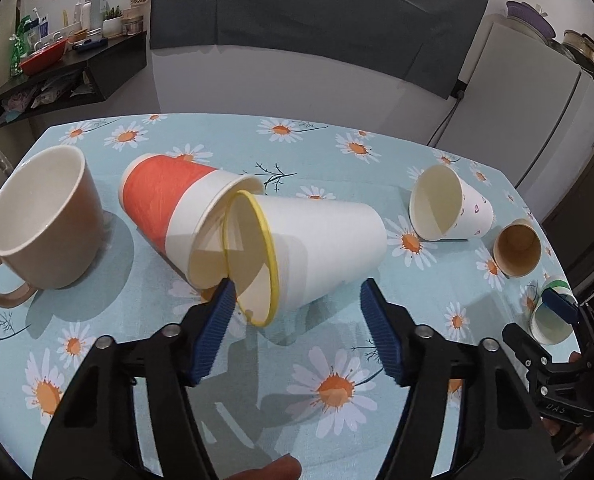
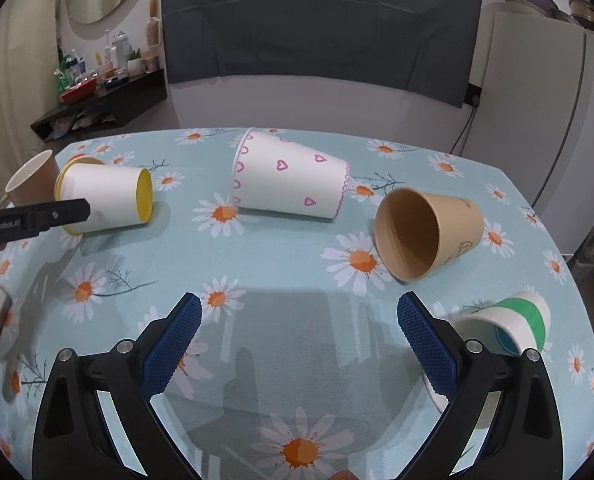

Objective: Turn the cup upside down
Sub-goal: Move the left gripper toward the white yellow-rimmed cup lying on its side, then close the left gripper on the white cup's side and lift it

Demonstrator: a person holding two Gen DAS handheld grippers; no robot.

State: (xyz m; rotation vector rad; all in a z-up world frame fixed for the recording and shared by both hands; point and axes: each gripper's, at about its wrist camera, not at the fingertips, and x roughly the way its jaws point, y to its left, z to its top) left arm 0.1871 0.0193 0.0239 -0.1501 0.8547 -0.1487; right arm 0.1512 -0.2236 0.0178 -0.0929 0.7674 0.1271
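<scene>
L gripper [image 1: 295, 308] low, wide open at yellow-rimmed cup [image 1: 317, 256] — R gripper [image 2: 299, 322] wide, holding nothing.

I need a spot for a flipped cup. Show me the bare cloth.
Free: the near middle of the table, between the right gripper and the heart cup. Crowded: the left side, where the yellow-rimmed cup, red cup and mug lie by the left gripper.
</scene>
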